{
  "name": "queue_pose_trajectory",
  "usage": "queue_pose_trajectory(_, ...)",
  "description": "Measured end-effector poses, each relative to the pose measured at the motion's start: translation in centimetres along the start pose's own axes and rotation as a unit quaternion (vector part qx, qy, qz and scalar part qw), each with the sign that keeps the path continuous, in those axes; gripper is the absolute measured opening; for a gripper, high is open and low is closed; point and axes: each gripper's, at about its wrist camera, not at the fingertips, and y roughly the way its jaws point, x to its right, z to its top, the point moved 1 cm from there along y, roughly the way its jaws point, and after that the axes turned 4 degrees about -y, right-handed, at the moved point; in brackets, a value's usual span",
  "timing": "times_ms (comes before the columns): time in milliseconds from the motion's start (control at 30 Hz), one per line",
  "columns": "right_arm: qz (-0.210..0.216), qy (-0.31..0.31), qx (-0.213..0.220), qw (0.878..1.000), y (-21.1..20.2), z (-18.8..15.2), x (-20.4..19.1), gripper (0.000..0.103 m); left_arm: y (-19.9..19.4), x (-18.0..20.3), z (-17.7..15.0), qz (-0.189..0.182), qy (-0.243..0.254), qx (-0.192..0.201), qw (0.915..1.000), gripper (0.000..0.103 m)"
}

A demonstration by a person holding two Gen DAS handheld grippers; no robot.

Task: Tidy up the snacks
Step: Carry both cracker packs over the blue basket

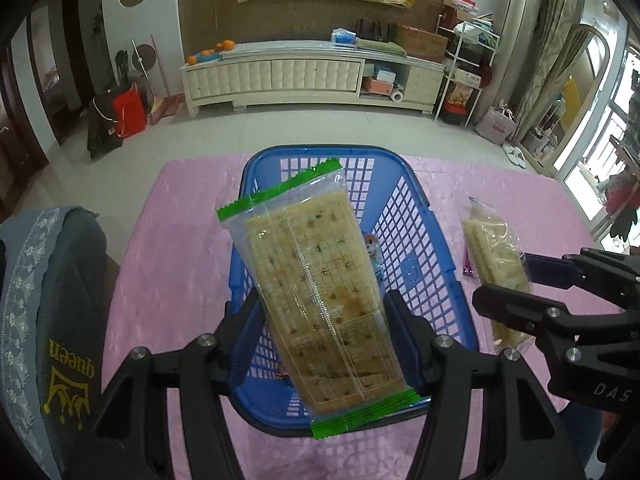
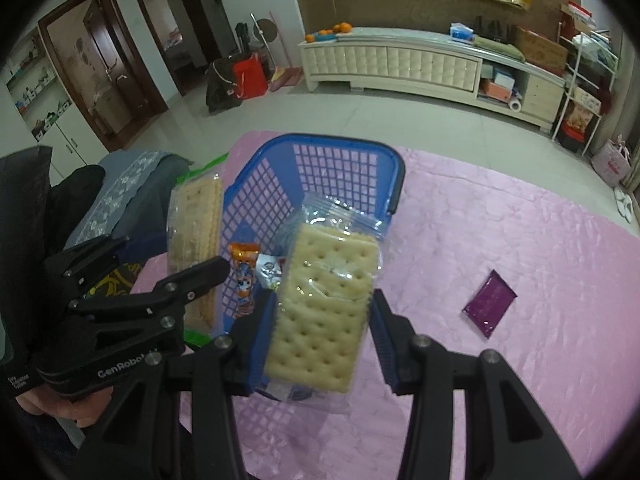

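Note:
My left gripper [image 1: 322,334] is shut on a long clear cracker pack with green ends [image 1: 316,300], held above the blue mesh basket [image 1: 404,216]. My right gripper [image 2: 324,320] is shut on a clear pack of pale crackers [image 2: 324,308], held over the basket's near right side [image 2: 320,168]. In the left wrist view the right gripper [image 1: 516,292] and its pack [image 1: 498,256] show at the right. In the right wrist view the left gripper [image 2: 192,276] and its pack [image 2: 196,232] show at the left. An orange snack stick [image 2: 243,284] and a small silver packet [image 2: 269,274] lie in the basket.
The basket stands on a pink quilted cloth [image 2: 500,248]. A purple sachet [image 2: 489,304] lies on the cloth to the right of the basket. A grey garment with lace trim [image 1: 48,304] is draped at the table's left edge.

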Motion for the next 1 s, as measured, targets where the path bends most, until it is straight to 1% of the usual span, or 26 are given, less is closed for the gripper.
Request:
queue_pose_trajectory(67,-0.002,0.002,-0.006,1.0,0.6,0.0,0.1,0.051,0.5,-0.1,0.0,-0.005,0.005,-0.004,1.0,0.058)
queue_pose_trajectory(133,-0.011,0.005,-0.009,1.0,0.9,0.1,0.0,0.051,1.1,0.2,-0.1,-0.005,0.015,-0.016,0.9997,0.058)
queue_pose_trajectory(233,-0.016,0.007,-0.012,1.0,1.2,0.1,0.0,0.051,1.6,0.4,0.0,0.007,0.028,-0.013,0.9995,0.058)
queue_pose_trajectory(333,-0.02,0.011,-0.012,1.0,1.0,0.1,0.2,0.051,1.8,0.4,0.3,0.002,0.027,-0.018,0.9995,0.058)
queue_pose_trajectory(467,-0.021,0.016,-0.011,1.0,0.7,0.1,0.4,0.051,1.3,0.3,0.1,0.001,0.021,-0.019,0.9996,0.064)
queue_pose_trajectory(567,-0.015,0.022,-0.007,1.0,0.3,0.1,0.5,0.051,0.9,0.2,-0.2,-0.001,0.02,-0.022,0.9996,0.065)
queue_pose_trajectory(667,-0.009,0.024,-0.004,1.0,0.0,0.0,0.4,0.051,0.2,0.2,-0.4,0.006,0.026,-0.022,0.9994,0.066)
queue_pose_trajectory(833,0.008,0.031,-0.006,0.999,0.3,0.1,0.0,0.051,-1.3,-0.4,-0.4,0.014,0.027,-0.01,0.9995,0.07)
queue_pose_trajectory(900,0.013,0.031,-0.006,0.999,0.6,0.3,-0.3,0.051,-1.5,-0.9,-0.3,0.016,0.025,-0.009,0.9995,0.073)
queue_pose_trajectory(1000,0.02,0.029,-0.01,0.999,1.2,0.8,-0.9,0.051,-1.6,-1.7,-0.3,0.03,0.027,-0.012,0.9991,0.074)
